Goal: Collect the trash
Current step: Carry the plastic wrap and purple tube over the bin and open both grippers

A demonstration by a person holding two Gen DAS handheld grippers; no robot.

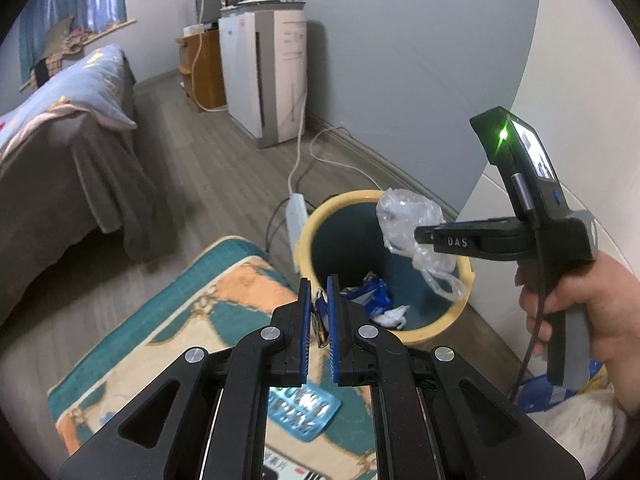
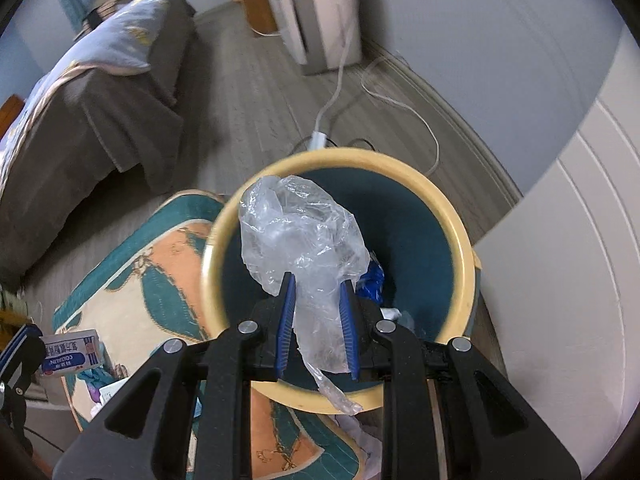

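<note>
left wrist cam looks down at a slant along its fingers, from over the rug point(image 1: 168, 320), close to the bin point(image 1: 308, 232); the right gripper point(image 1: 420, 236) enters from its right. right wrist cam looks down more steeply, right above the bin rim point(image 2: 460, 240). both views share the bin, rug, bed point(image 2: 100, 92) and floor cable point(image 1: 298, 160).

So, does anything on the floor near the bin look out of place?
Yes. A white power strip with loose cables lies on the floor right behind the yellow bin. Small litter, like a blue blister pack, is scattered on the patterned rug.
</note>
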